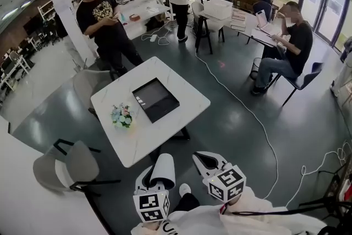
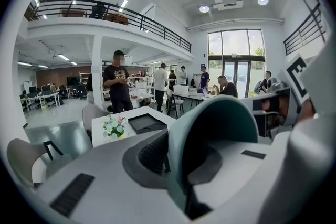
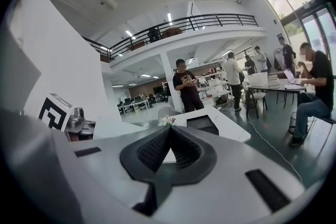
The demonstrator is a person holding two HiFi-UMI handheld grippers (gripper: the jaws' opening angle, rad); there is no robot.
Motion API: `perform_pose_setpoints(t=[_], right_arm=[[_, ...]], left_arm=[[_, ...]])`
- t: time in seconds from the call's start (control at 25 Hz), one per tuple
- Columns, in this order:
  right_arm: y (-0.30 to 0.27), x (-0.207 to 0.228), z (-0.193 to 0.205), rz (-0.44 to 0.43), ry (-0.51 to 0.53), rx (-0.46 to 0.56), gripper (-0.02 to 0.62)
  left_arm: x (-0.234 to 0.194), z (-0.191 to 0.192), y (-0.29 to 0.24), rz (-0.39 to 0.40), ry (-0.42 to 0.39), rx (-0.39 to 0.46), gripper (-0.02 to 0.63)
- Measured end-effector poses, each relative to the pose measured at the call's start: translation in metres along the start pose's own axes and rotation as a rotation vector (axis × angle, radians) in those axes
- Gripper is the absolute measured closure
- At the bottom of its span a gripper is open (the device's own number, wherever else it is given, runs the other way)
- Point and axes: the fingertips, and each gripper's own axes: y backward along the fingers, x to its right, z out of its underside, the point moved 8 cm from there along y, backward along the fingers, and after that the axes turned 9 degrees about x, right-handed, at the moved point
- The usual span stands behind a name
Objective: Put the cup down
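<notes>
A white cup (image 1: 163, 170) with a pale green, dark-shadowed inside (image 2: 226, 123) lies tilted in my left gripper (image 1: 157, 176), its mouth turned back toward the gripper. The left jaws are shut on the cup's wall. In the left gripper view the left gripper (image 2: 170, 157) has one ribbed pad (image 2: 152, 152) pressing the wall from outside. My right gripper (image 1: 202, 159) is beside it at the bottom of the head view. In the right gripper view the right gripper (image 3: 169, 131) is shut with its tips meeting and nothing between them. Both hang over the floor, short of the white table (image 1: 181, 118).
On the table lie a black tray (image 1: 155, 99) and a small bunch of flowers (image 1: 121, 116). Grey chairs (image 1: 69, 165) stand at its left. A person (image 1: 104, 25) stands beyond the table, and another sits at the right (image 1: 286, 49). A white cable (image 1: 247, 113) runs across the floor.
</notes>
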Motion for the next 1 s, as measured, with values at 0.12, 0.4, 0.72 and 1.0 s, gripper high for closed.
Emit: perform_pose_setpoints(t=[0.12, 0.4, 0.72, 1.0], right_arm=[[-0.029, 0.004, 0.001, -0.008, -0.006, -0.02, 0.591], [-0.091, 0.015, 0.0, -0.011, -0.01, -0.039, 0.591], [-0.13, 0.021, -0.005, -0.011, -0.023, -0.052, 0.591], [-0.137, 0.039, -0.014, 0.001, -0.034, -0.043, 0.591]], left_arm=[[-0.02, -0.002, -0.021, -0.007, 0.005, -0.011, 0.574], [-0.056, -0.005, -0.063, -0.006, 0.014, -0.032, 0.574], [-0.079, -0.015, -0.093, 0.002, 0.009, -0.045, 0.574], [-0.079, -0.02, -0.108, -0.01, 0.007, -0.055, 0.574]])
